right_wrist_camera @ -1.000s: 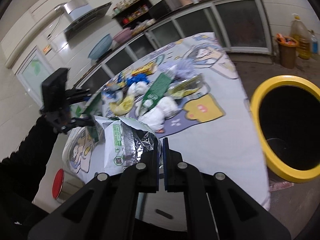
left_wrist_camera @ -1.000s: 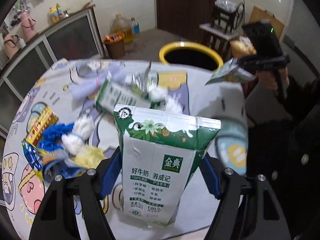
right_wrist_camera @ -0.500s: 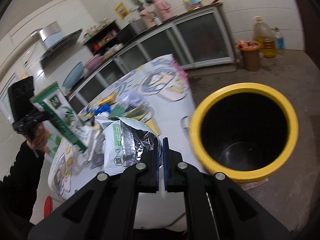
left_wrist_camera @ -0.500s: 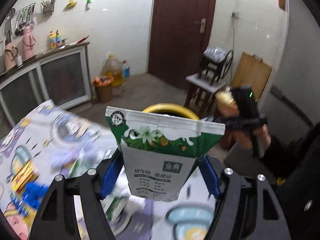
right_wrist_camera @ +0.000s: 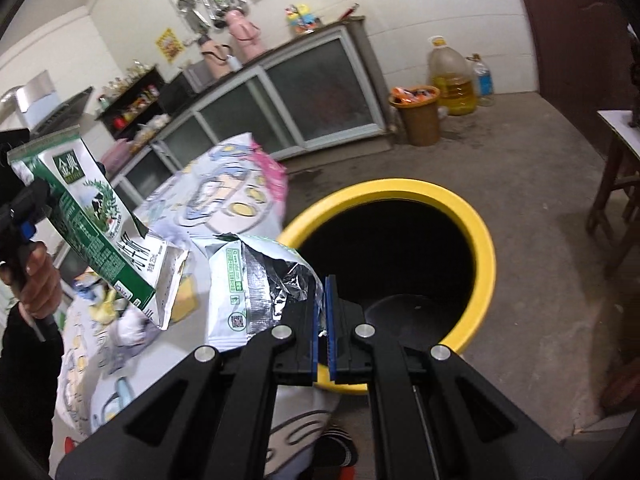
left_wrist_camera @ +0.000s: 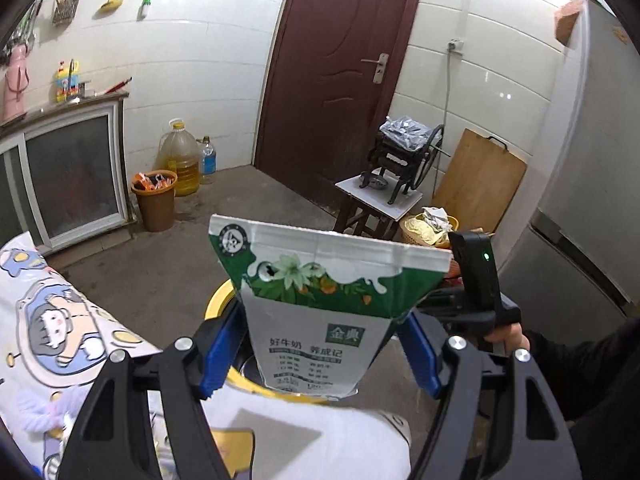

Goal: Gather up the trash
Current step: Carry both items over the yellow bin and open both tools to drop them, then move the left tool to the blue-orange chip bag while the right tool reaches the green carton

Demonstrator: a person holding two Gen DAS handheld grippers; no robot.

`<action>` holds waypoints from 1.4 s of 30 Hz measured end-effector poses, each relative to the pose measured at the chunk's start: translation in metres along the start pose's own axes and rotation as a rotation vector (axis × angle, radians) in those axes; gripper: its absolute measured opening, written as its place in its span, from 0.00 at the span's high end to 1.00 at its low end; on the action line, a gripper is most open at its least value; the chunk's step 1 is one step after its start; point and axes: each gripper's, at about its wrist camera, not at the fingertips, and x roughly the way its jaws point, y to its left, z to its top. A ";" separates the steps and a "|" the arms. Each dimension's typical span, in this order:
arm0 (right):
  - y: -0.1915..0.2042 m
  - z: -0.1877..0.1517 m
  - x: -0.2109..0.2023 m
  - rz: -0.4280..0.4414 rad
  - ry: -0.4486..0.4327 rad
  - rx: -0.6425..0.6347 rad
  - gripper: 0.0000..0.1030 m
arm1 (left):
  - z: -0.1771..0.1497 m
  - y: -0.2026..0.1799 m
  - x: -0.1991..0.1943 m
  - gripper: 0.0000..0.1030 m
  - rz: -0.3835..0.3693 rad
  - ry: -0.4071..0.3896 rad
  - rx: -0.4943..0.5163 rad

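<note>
A green and white milk carton [left_wrist_camera: 324, 312] is clamped upright by my left gripper [left_wrist_camera: 320, 354], whose blue pads press its two sides. It hangs over the near rim of the yellow-rimmed black bin [left_wrist_camera: 218, 300], which it mostly hides. In the right wrist view the same carton [right_wrist_camera: 88, 220] is up at the left, held by a hand. My right gripper [right_wrist_camera: 322, 308] is shut on the edge of a torn foil-lined wrapper [right_wrist_camera: 256, 280], just left of the yellow bin [right_wrist_camera: 400, 264], whose dark inside lies open.
The table with a cartoon-print cloth [left_wrist_camera: 60, 328] lies at the left with several scraps on it [right_wrist_camera: 120, 320]. A brown waste basket [right_wrist_camera: 418, 114] and oil jug [right_wrist_camera: 450, 76] stand by the glass-door cabinet. At the right stand a stool [left_wrist_camera: 380, 204], a wooden board and a fridge [left_wrist_camera: 592, 160].
Both grippers swung away from the table toward the yellow bin with their loads. The carton now hangs over the bin's rim, and the bin fills the right wrist view.
</note>
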 end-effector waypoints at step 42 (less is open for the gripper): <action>0.103 -0.008 0.022 0.032 0.003 -0.192 0.40 | -0.148 0.051 -0.199 0.08 0.786 -0.074 -0.335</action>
